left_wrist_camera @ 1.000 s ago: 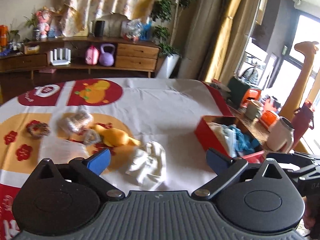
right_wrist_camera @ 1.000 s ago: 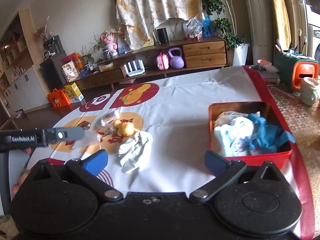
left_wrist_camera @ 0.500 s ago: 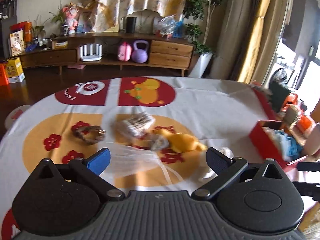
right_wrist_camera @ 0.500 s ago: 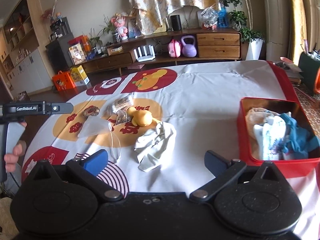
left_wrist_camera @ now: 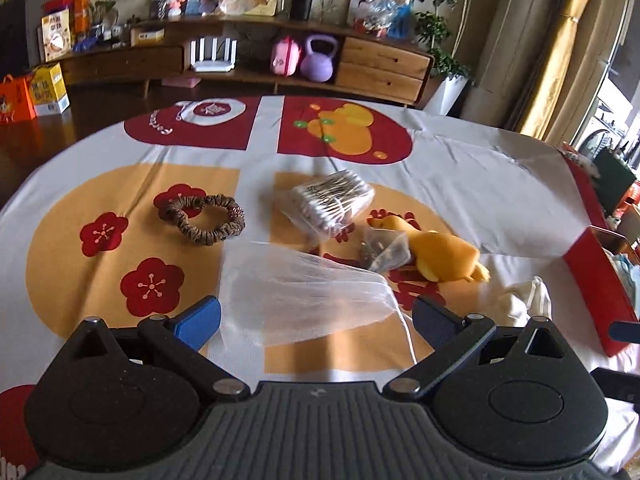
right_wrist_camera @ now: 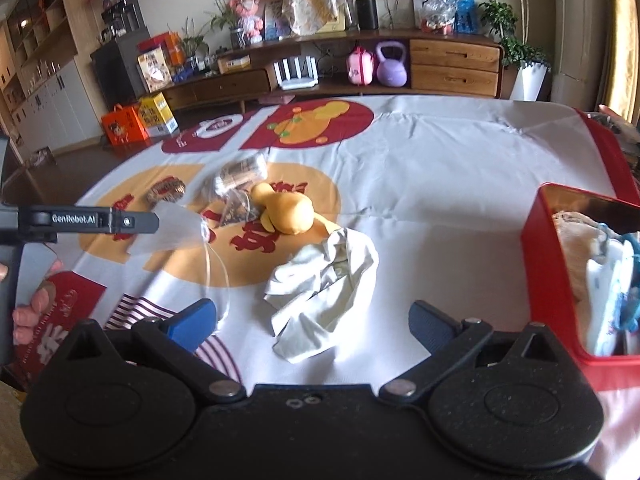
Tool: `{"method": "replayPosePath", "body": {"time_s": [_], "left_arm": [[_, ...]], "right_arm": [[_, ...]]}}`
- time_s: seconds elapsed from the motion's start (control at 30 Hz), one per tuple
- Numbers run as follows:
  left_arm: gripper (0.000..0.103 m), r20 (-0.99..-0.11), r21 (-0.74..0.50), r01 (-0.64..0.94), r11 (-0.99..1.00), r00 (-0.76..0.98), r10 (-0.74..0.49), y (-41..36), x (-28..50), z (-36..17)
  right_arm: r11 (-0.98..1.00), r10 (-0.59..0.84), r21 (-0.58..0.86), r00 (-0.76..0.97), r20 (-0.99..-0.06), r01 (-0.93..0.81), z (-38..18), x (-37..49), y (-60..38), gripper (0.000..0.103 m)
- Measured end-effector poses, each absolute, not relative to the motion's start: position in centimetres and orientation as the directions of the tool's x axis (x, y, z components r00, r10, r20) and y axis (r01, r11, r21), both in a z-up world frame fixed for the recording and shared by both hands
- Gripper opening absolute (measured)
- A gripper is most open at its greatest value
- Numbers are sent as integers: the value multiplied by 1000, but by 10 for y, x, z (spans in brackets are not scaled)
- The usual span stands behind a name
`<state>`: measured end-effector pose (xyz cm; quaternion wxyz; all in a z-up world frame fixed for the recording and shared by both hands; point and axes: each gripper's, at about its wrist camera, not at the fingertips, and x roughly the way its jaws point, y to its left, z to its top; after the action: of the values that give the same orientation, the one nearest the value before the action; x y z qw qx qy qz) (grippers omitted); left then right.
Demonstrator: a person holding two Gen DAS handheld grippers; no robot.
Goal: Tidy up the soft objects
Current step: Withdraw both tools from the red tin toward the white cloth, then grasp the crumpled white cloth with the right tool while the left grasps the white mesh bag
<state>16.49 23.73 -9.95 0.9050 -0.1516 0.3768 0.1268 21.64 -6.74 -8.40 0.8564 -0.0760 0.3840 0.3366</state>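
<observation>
My left gripper (left_wrist_camera: pixel 316 320) is open and hovers just over a white mesh bag (left_wrist_camera: pixel 304 296) lying flat on the tablecloth. Beyond it lie a brown scrunchie (left_wrist_camera: pixel 204 220), a bag of cotton swabs (left_wrist_camera: pixel 332 200), a small clear bag (left_wrist_camera: pixel 384 248) and a yellow plush toy (left_wrist_camera: pixel 444 258). My right gripper (right_wrist_camera: pixel 312 320) is open above a crumpled white cloth (right_wrist_camera: pixel 324 280), with nothing between its fingers. The plush toy (right_wrist_camera: pixel 286 210) sits behind the cloth. A red box (right_wrist_camera: pixel 536 260) at the right holds folded blue and white fabrics (right_wrist_camera: pixel 600 272).
The left gripper (right_wrist_camera: pixel 100 220) shows side-on at the left edge of the right wrist view, with a hand (right_wrist_camera: pixel 32 304) below it. The table's round edge curves behind the items. A wooden sideboard (left_wrist_camera: pixel 380 60) stands across the room.
The left wrist view has swung left from the red box toward the mesh bag and scrunchie and come closer. The right gripper has shifted left and nearer to the white cloth.
</observation>
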Motion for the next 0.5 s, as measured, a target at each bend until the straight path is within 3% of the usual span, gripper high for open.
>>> {"method": "replayPosePath", "body": {"time_s": [0.17,0.5], "left_arm": [[103,-726,-107,-353,929,667,169,241,186,-112],[102,-760,-142,-402,905,630,161,258,202,-140]], "right_arm": [[755,505,115,462,-729,-645,-98,237,-52,103],[761,495,112,460,-737,-639,-120,268,-30,103]]}}
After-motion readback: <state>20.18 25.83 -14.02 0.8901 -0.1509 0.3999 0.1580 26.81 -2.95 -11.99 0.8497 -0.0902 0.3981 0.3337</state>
